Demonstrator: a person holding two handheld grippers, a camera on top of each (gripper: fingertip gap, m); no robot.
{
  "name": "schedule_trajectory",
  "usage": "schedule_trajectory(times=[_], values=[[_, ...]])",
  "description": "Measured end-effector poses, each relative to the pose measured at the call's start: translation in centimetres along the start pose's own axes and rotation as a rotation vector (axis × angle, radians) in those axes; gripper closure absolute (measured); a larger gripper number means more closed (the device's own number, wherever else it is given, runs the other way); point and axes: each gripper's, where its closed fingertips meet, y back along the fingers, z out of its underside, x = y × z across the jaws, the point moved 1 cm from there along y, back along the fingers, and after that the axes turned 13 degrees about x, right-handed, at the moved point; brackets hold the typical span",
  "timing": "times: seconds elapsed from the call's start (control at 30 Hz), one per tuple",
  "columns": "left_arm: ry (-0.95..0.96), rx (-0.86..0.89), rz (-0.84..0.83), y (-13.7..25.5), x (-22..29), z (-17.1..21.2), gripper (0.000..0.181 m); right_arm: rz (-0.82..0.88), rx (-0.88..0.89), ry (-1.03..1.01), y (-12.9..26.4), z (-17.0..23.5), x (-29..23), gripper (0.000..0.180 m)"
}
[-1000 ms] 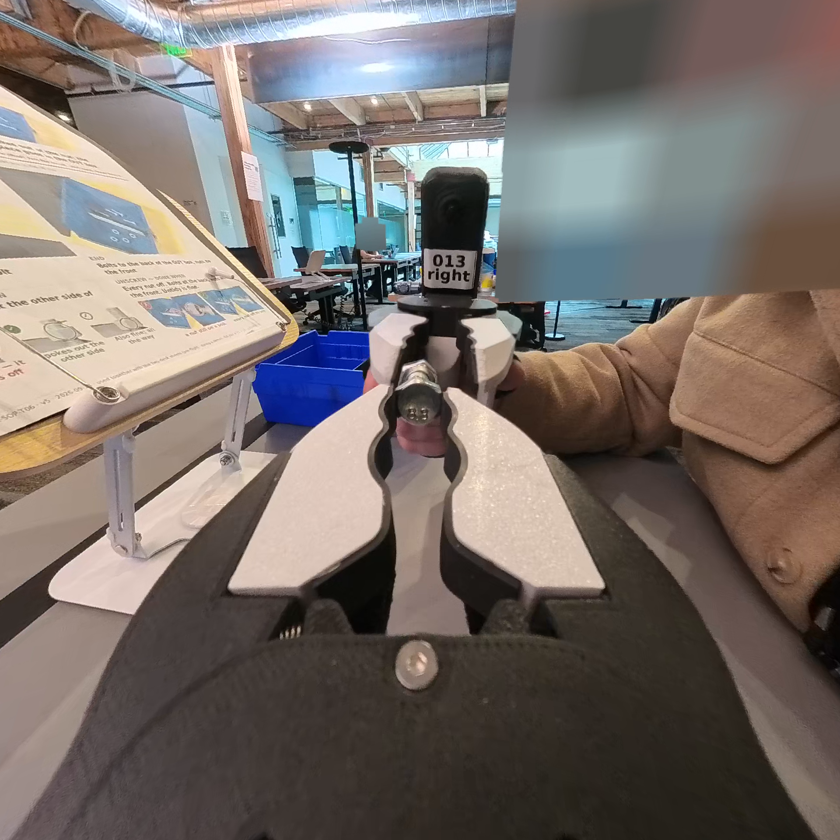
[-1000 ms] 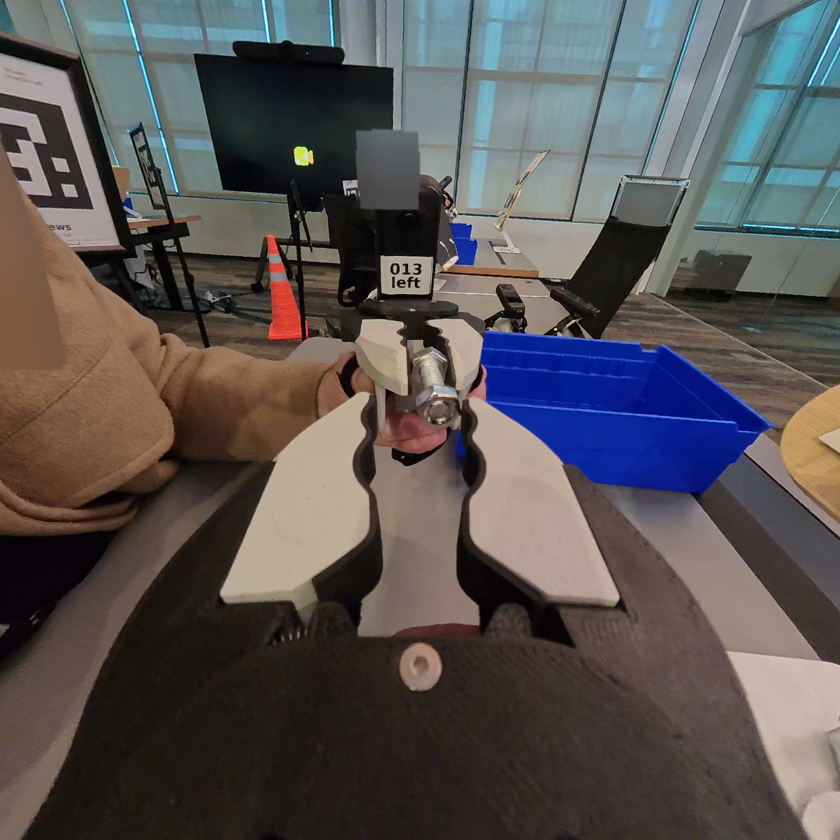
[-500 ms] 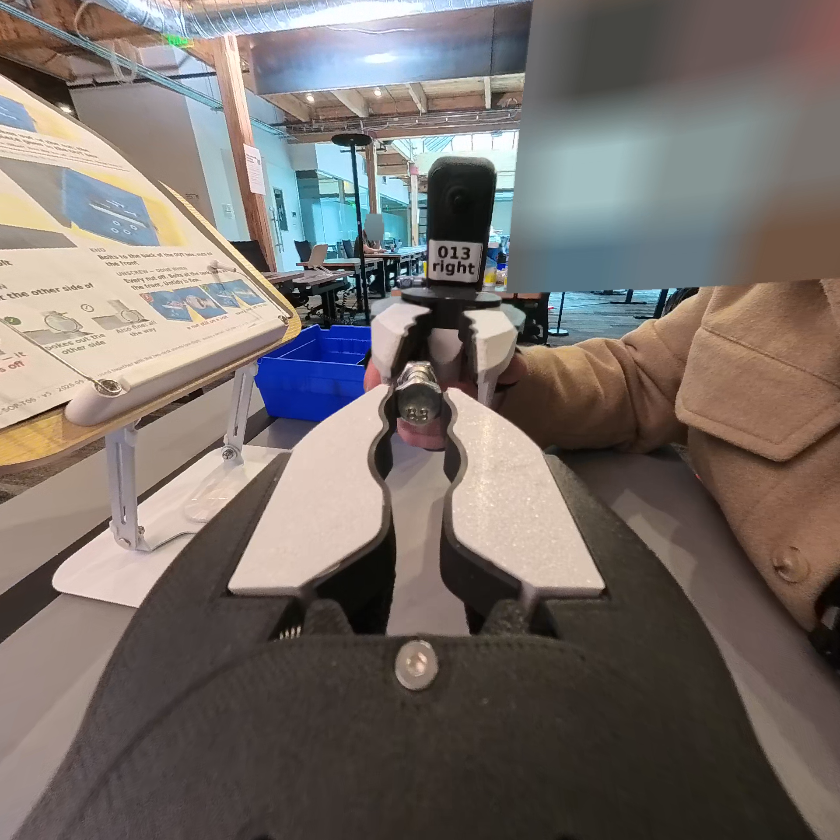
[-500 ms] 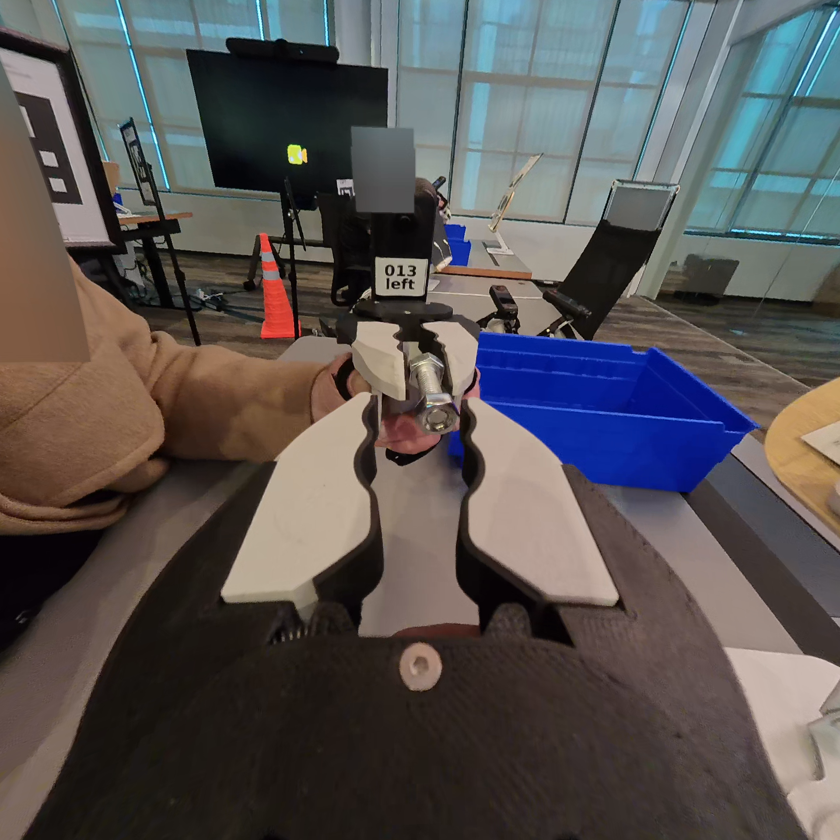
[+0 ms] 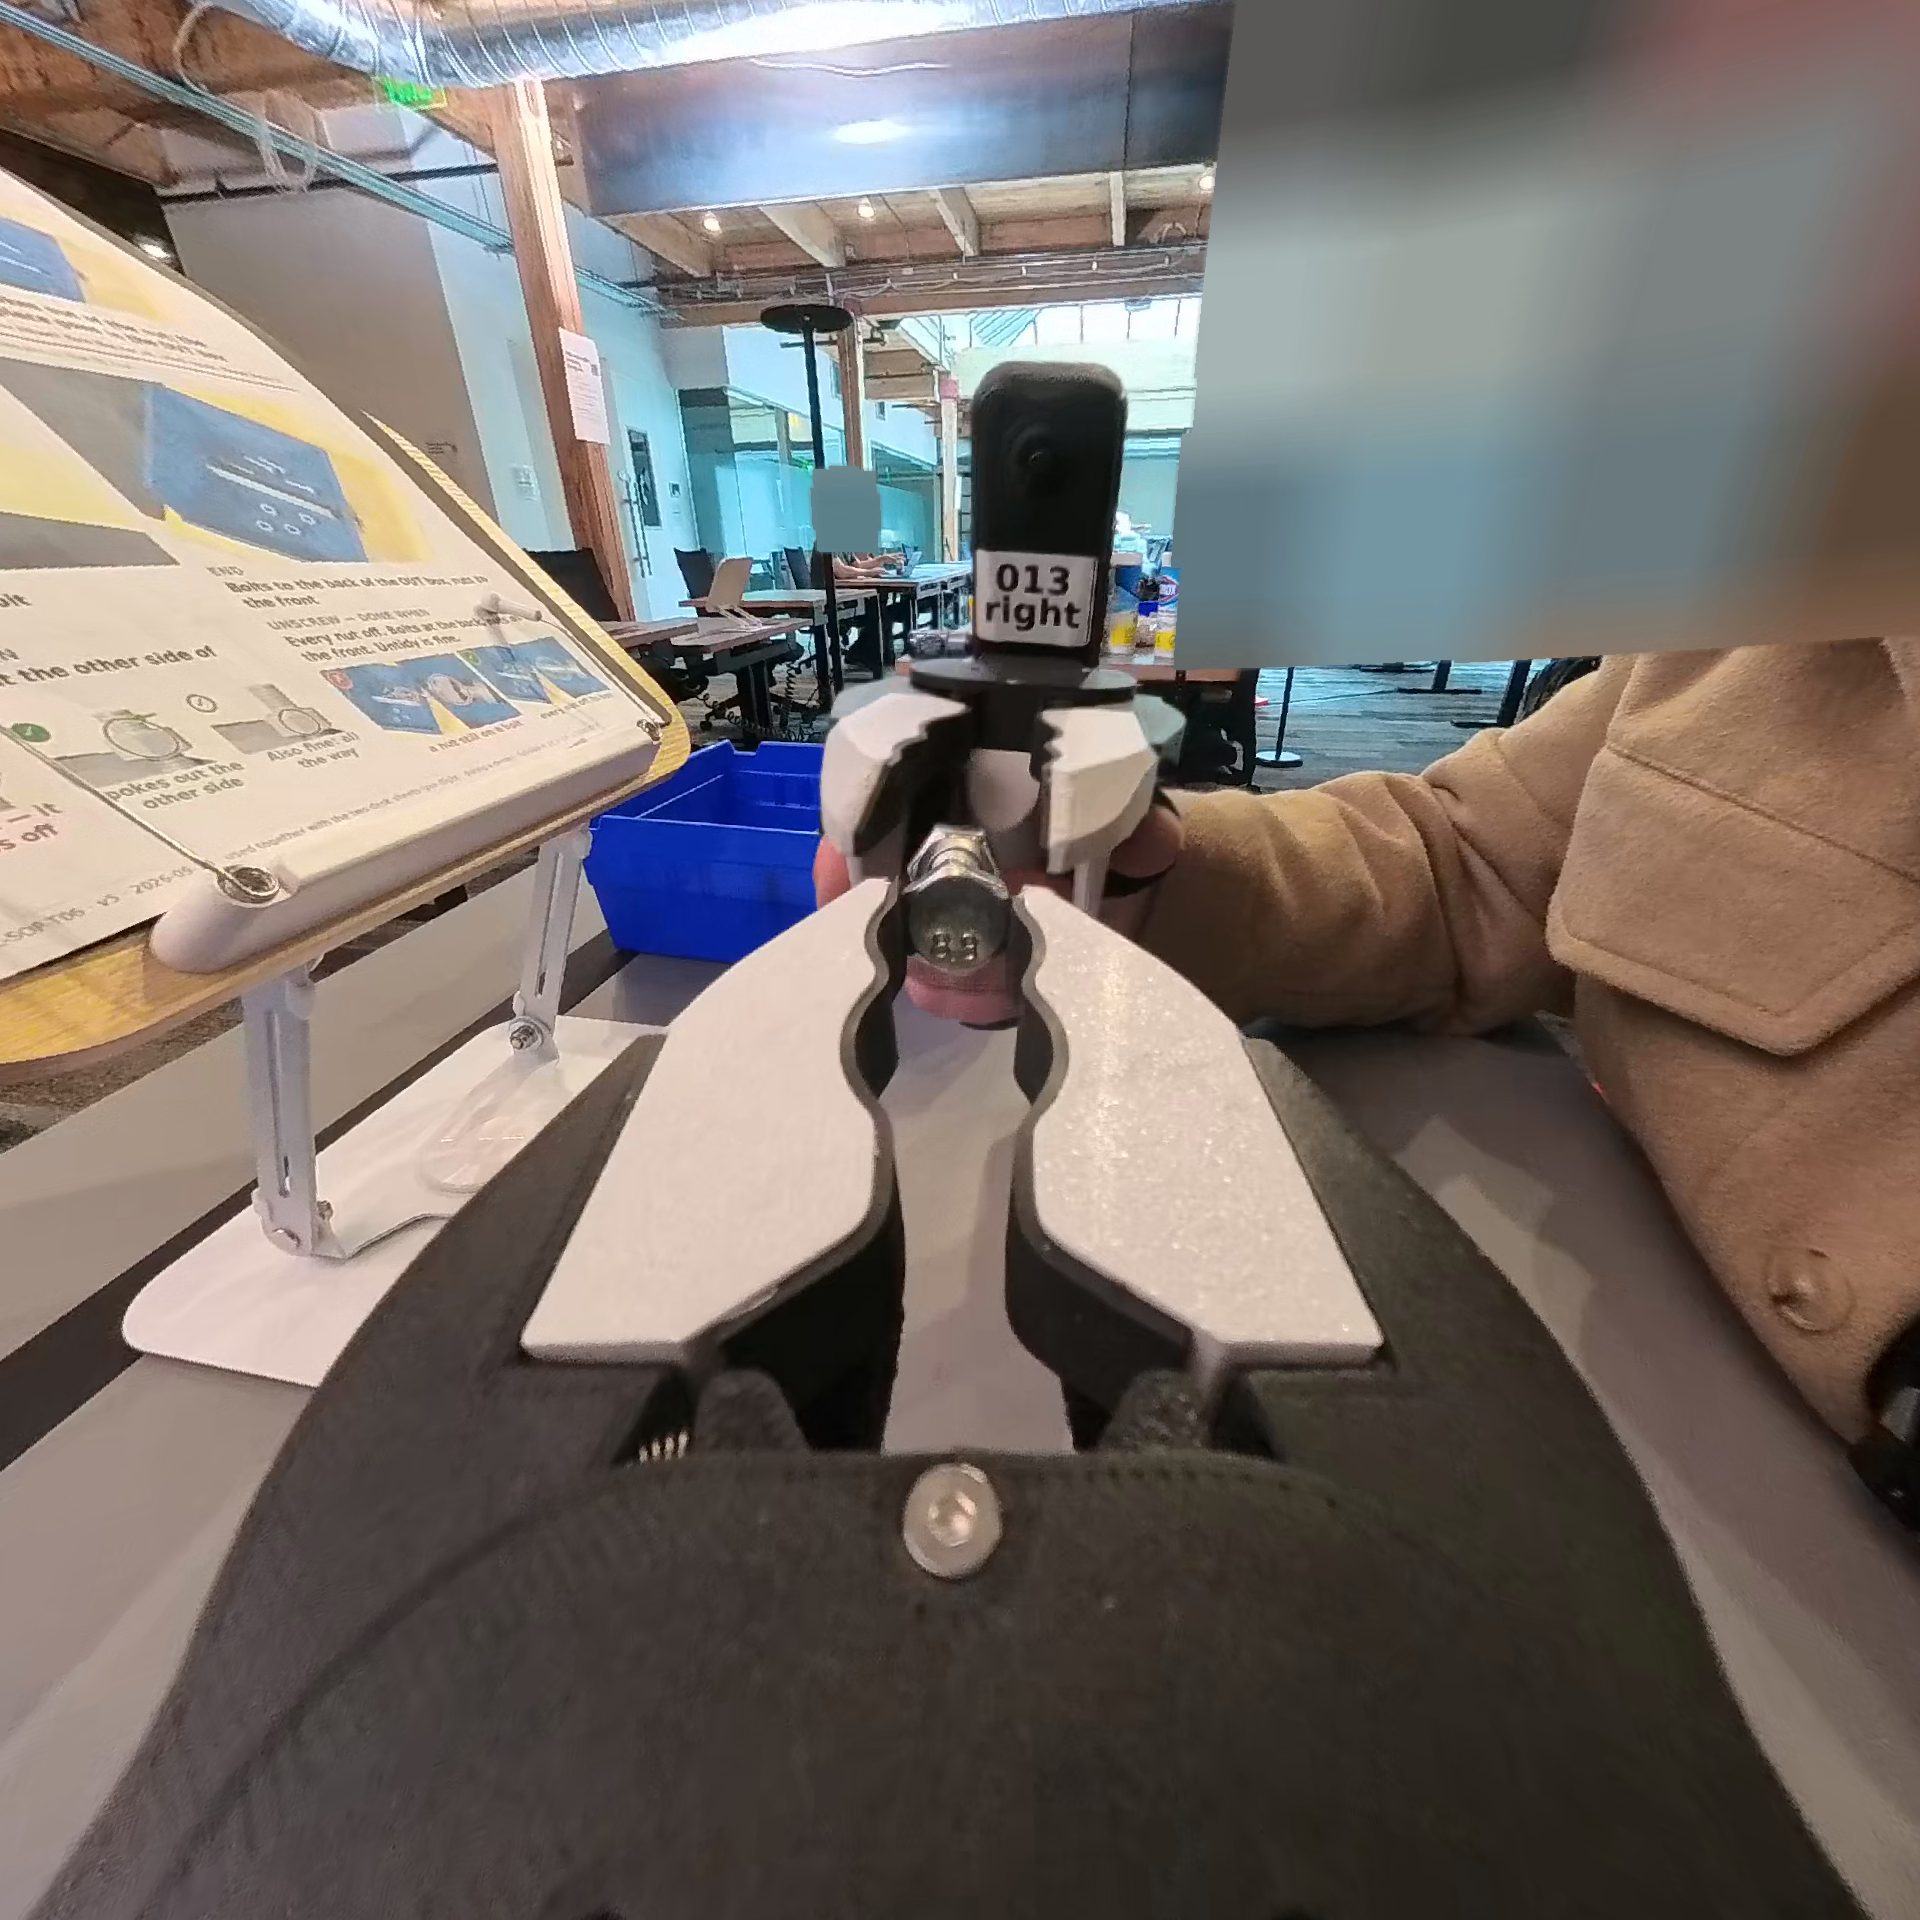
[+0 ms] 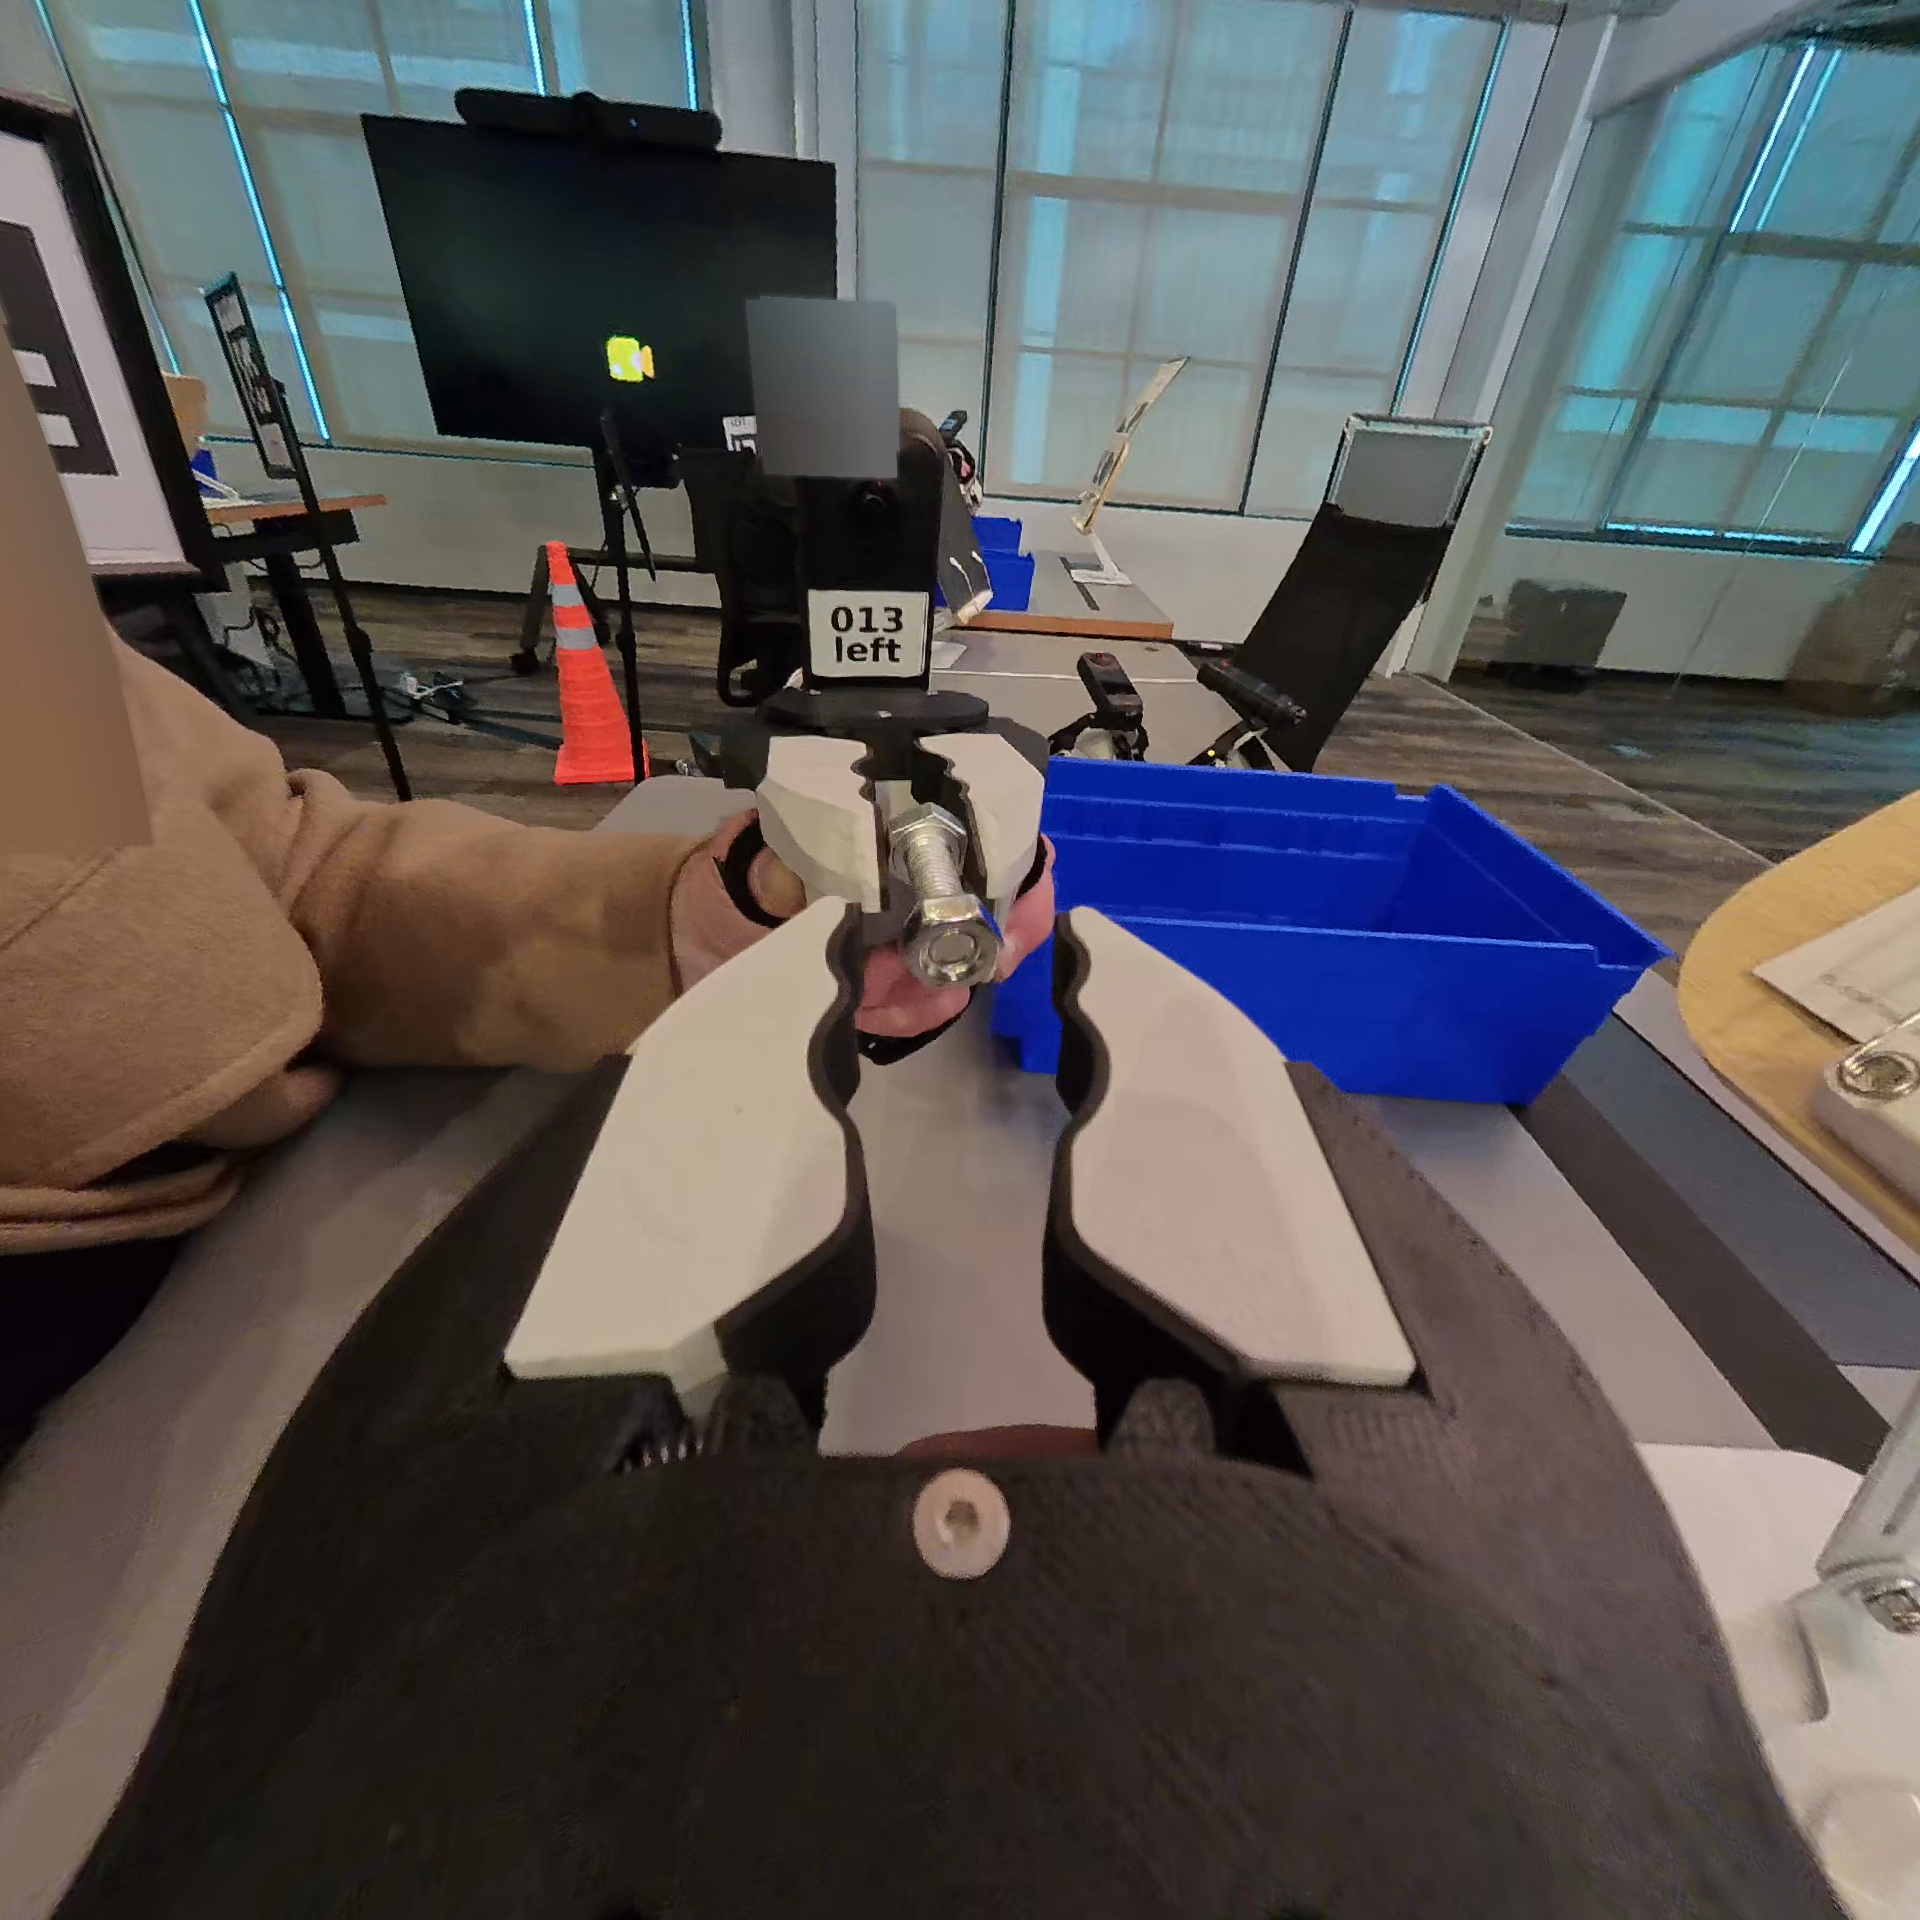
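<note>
Grey table [image 5: 1475,1132]; blue bin [image 6: 1351,935] upon it, beside a tilted instruction board [image 5: 260,644]. Left gripper [image 5: 956,925] clamped on the head of a bolt [image 5: 956,914]; right gripper [image 6: 951,951] parted around its nut [image 6: 945,945], no grip evident.

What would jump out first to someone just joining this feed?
Over the grey table, two grippers meet tip to tip. The left gripper is shut on the head of a steel bolt. The right gripper stands open with its tips either side of the nut on the threaded end. A bright blue bin sits just behind them, and a tilted instruction board stands to the left gripper's left.
</note>
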Motion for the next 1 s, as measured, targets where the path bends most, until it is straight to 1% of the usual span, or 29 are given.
schedule_trajectory(times=[0.17,0.33,0.6,0.73,0.77,0.83,0.93,1.0], values=[[-0.019,-0.003,-0.002,0.0,0.0,0.0,0.164,-0.016,-0.003,-0.057,-0.3,0.6,-0.3,0.147],[-0.055,-0.024,0.0,-0.2,0.2,0.1,0.164,-0.018,0.022,-0.1,-0.3,0.4,-0.2,0.161],[-0.029,0.004,0.018,-0.3,0.5,-0.1,0.163,-0.029,0.035,-0.07,-0.3,0.1,-0.5,0.162],[-0.053,0.019,0.016,-0.5,0.6,-0.4,0.163,-0.031,0.053,-0.093,-0.3,-0.2,-0.5,0.162],[-0.07,0.015,0.017,-0.5,0.7,-0.5,0.16,-0.03,0.06,-0.108,-0.2,-0.2,-0.4,0.162],[-0.106,0.006,-0.004,-0.5,0.5,-0.7,0.146,-0.034,0.068,-0.148,-0.2,-0.3,-0.3,0.162],[-0.206,-0.023,-0.032,-0.4,0.4,-1.2,0.138,-0.057,0.092,-0.23,0.0,-0.3,-0.4,0.162],[-0.32,-0.076,-0.042,-0.4,0.7,-1.3,0.139,-0.072,0.108,-0.286,0.1,-0.3,-0.4,0.162]])
